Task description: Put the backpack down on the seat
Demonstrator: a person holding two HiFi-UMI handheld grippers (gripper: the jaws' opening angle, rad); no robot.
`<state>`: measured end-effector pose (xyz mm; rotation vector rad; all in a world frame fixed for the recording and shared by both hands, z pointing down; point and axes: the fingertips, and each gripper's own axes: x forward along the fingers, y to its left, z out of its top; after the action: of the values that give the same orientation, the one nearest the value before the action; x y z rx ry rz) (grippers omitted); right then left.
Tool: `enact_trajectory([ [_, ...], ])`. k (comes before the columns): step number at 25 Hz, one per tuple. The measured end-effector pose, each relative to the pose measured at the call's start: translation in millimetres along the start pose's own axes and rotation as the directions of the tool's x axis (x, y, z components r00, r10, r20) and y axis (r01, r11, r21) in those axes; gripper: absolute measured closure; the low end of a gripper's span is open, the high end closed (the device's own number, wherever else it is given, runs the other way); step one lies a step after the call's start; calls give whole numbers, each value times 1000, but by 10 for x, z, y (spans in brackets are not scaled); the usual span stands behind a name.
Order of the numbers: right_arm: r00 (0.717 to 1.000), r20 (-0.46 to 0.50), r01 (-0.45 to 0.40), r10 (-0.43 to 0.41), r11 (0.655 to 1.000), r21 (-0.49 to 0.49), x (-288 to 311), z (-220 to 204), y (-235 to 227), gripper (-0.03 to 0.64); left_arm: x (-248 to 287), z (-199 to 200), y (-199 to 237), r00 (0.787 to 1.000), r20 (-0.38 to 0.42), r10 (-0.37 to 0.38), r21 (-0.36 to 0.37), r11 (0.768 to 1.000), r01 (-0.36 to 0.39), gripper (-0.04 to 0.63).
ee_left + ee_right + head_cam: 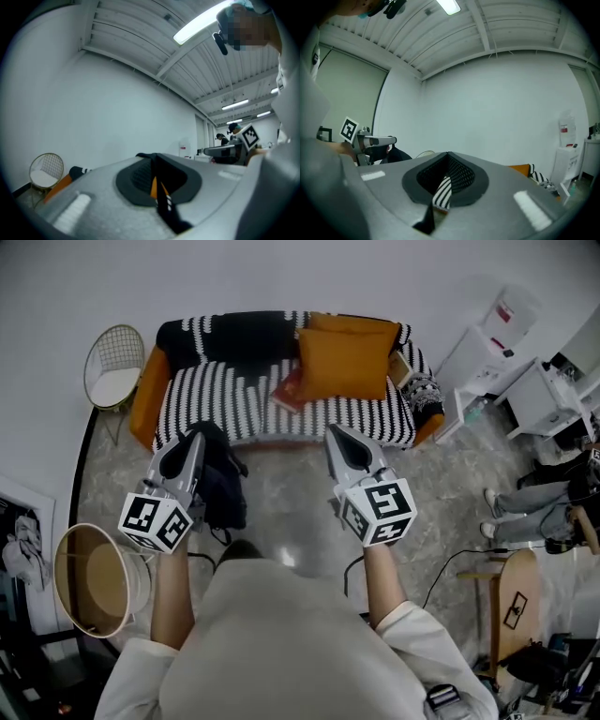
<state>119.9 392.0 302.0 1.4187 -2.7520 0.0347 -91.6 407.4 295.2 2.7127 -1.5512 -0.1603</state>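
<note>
One big striped sofa [216, 401] sits at the far side, and the left part of its seat looks like the obvious landing spot. The black backpack [223, 482] hangs just in front of it, with the left gripper [192, 442] clenched on its strap [161, 190]. The right gripper [343, 439] is pinched together on nothing, probably just spare for now.

A sofa [281, 395] with a black-and-white striped cover and orange cushions [345, 360] stands against the white wall [281, 277], straight ahead of the left gripper [194, 434] and the right gripper [341, 433], on a grey stone-patterned floor [291, 507]. A wire chair [114, 367] stands ahead and left of the left gripper, a round basket [94, 579] just left of it, and white cabinets [492, 357] ahead and right of the right gripper. Above both, a ribbed white ceiling [140, 33] carries a strip light [206, 21].
</note>
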Motion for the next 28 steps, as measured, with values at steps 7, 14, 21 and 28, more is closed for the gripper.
enact_trajectory([
  [7, 1000, -27, 7, -6, 999, 41, 221, -159, -237, 611, 267, -163, 98, 999, -31, -9, -20, 1000, 9, 594],
  [14, 998, -55, 10, -7, 999, 46, 875, -275, -505, 611, 809, -290, 520, 998, -46, -52, -14, 999, 52, 594],
  [21, 999, -52, 10, -8, 999, 47, 1806, -179, -780, 611, 1520, -337, 1077, 993, -52, -105, 10, 994, 106, 594],
  [28, 997, -78, 21, -18, 999, 49, 2573, -119, -1076, 611, 2140, -302, 1762, 994, -57, -98, -22, 995, 97, 594],
])
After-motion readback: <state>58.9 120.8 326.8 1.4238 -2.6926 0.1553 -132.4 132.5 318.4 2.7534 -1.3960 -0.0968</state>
